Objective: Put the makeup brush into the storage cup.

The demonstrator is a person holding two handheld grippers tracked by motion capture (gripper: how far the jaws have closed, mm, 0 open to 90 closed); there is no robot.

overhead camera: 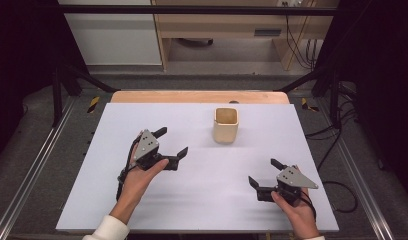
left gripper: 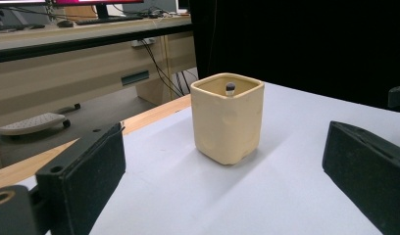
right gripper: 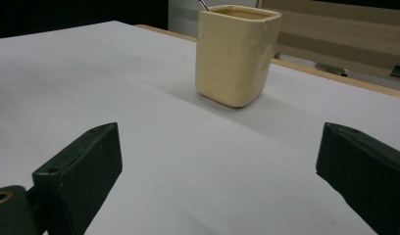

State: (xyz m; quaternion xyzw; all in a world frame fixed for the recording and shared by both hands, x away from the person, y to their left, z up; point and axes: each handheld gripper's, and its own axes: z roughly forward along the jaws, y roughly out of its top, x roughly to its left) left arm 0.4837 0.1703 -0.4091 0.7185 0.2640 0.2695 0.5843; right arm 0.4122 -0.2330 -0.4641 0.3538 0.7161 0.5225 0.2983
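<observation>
A cream square cup (overhead camera: 226, 125) stands upright on the white table top (overhead camera: 142, 200), right of centre toward the back. In the left gripper view the cup (left gripper: 227, 120) holds a thin stick with a dark tip (left gripper: 230, 88) leaning at its far wall. The cup (right gripper: 236, 54) also sits ahead in the right gripper view. My left gripper (overhead camera: 171, 142) rests left of the cup, open and empty, pointing toward it. My right gripper (overhead camera: 264, 172) lies near the front right, open and empty, well short of the cup.
The white sheet lies on a wooden table whose back edge (overhead camera: 199, 96) shows beyond it. Dark frame bars (overhead camera: 59, 95) and cables (overhead camera: 337, 135) flank the table. A desk (left gripper: 65, 34) with a keyboard stands behind.
</observation>
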